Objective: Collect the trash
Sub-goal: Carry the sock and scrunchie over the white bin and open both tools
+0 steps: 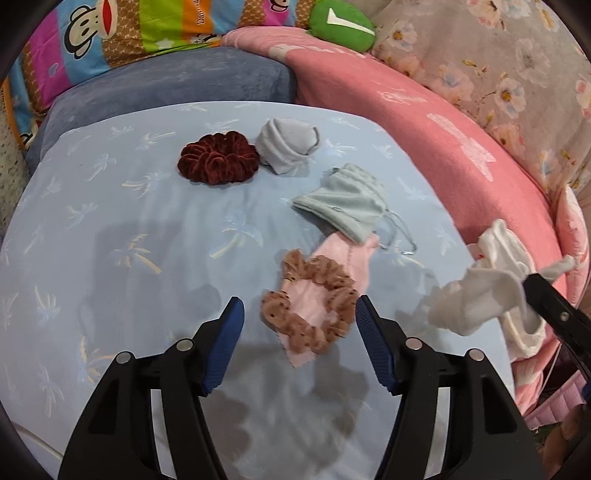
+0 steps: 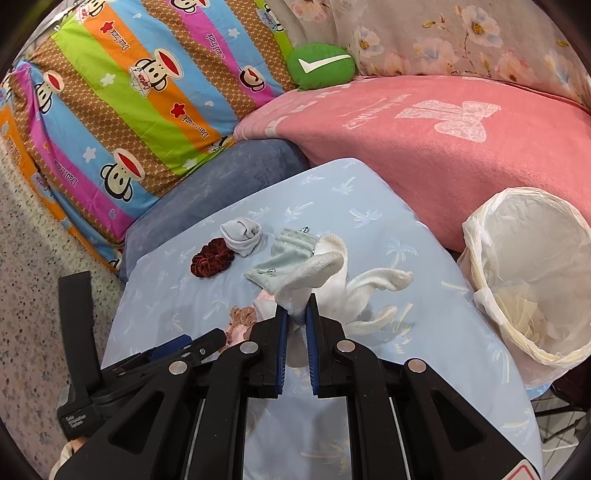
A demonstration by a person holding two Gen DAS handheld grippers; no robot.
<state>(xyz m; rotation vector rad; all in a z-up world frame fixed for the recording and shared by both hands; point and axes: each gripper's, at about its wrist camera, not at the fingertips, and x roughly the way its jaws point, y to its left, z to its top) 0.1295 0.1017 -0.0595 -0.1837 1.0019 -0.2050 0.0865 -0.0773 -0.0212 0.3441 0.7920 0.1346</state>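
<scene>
My left wrist camera is looking down and forward from close above the pale blue palm-print cushion (image 1: 147,206), its own jaws framing the bottom edge. My right wrist camera is sitting higher and further back, facing the same way but taking in the lined bin (image 2: 532,273) at right and the monkey-print pillow (image 2: 122,122) at left. Both views are sharing the cushion top, the dark red scrunchie (image 1: 217,157) (image 2: 212,260), the green plush (image 1: 341,26) (image 2: 320,65) and the pink blanket (image 1: 436,129) (image 2: 443,147).
</scene>
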